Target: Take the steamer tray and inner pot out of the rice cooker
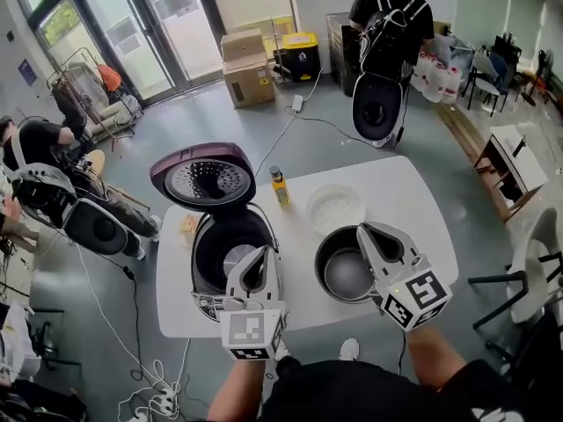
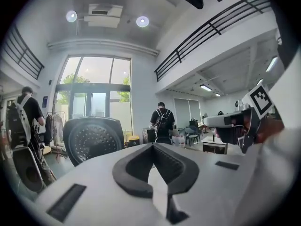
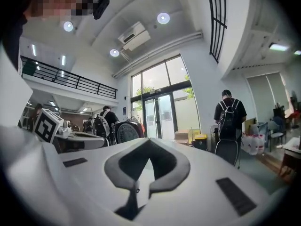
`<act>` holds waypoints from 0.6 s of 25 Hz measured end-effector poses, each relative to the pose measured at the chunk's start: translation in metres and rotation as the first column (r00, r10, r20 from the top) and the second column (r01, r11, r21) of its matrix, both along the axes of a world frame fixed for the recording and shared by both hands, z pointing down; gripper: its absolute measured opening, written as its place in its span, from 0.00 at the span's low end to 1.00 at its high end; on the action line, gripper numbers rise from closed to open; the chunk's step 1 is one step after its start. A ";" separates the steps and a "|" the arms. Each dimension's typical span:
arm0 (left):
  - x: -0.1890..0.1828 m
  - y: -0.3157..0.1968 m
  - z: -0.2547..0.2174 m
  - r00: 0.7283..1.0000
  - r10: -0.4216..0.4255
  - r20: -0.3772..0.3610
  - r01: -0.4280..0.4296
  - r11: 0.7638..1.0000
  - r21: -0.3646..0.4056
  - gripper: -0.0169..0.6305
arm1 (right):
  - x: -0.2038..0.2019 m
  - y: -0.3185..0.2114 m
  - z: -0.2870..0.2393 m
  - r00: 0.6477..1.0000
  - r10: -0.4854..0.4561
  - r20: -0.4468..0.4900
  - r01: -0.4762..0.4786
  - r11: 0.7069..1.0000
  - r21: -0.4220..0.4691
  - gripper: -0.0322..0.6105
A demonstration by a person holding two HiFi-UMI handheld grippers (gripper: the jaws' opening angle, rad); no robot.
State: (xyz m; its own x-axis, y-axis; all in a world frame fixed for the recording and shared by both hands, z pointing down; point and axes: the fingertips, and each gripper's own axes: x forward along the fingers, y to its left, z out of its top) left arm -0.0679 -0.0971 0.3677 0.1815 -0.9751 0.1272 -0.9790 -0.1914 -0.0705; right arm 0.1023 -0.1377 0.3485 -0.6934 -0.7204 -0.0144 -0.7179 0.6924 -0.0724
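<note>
The left gripper (image 1: 258, 258) and right gripper (image 1: 374, 236) were closed, empty, held above the counter (image 1: 413, 192), probably because the inner pot (image 1: 345, 271) and, farther, the steamer tray (image 1: 335, 207) already stood right of the rice cooker (image 1: 230, 244).

One desk (image 1: 413, 202) holds one rice cooker (image 1: 220, 236) at nine o'clock, one inner pot (image 1: 343, 275) at four, one steamer tray (image 1: 335, 207) at one, one bottle (image 1: 281, 187) at eleven.

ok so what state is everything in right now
rice cooker, lid open, no pot inside
inner pot, out, upright on the table
steamer tray, out, on the table
yellow bottle, upright
left claw, shut, empty
right claw, shut, empty
</note>
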 end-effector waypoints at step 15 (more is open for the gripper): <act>-0.100 0.012 -0.041 0.999 -0.043 0.023 0.041 0.997 0.071 0.02 | -0.130 0.013 -0.028 0.991 -0.055 -0.120 0.071 0.989 0.133 0.05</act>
